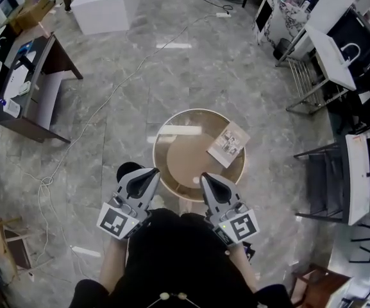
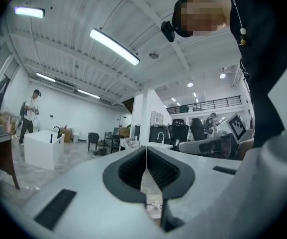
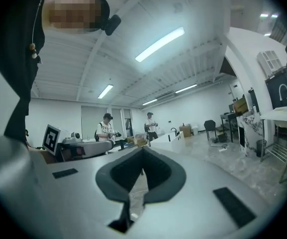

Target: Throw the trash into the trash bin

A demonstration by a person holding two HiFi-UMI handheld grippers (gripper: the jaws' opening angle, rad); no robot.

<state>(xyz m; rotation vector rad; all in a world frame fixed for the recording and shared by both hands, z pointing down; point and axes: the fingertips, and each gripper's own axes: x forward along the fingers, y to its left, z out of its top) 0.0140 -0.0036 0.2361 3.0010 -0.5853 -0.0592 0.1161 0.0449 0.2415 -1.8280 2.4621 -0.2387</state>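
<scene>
A printed leaflet [image 1: 228,144], the only thing I'd take for trash, lies flat on the round table [image 1: 185,165], toward its two o'clock. A dark round shape [image 1: 127,170], perhaps the trash bin, sits at the table's nine o'clock. The left gripper [image 1: 151,173] and right gripper [image 1: 206,178] hover at six o'clock, both closed on nothing. If the leaflet is the trash, work a jaw under its edge. If the trash is already binned, nothing needs gripping.

A booklet [image 1: 229,144] lies on the tabletop's [image 1: 178,156] right side; a bin [image 1: 126,170] stands on the floor [image 1: 172,76] at its left.
</scene>
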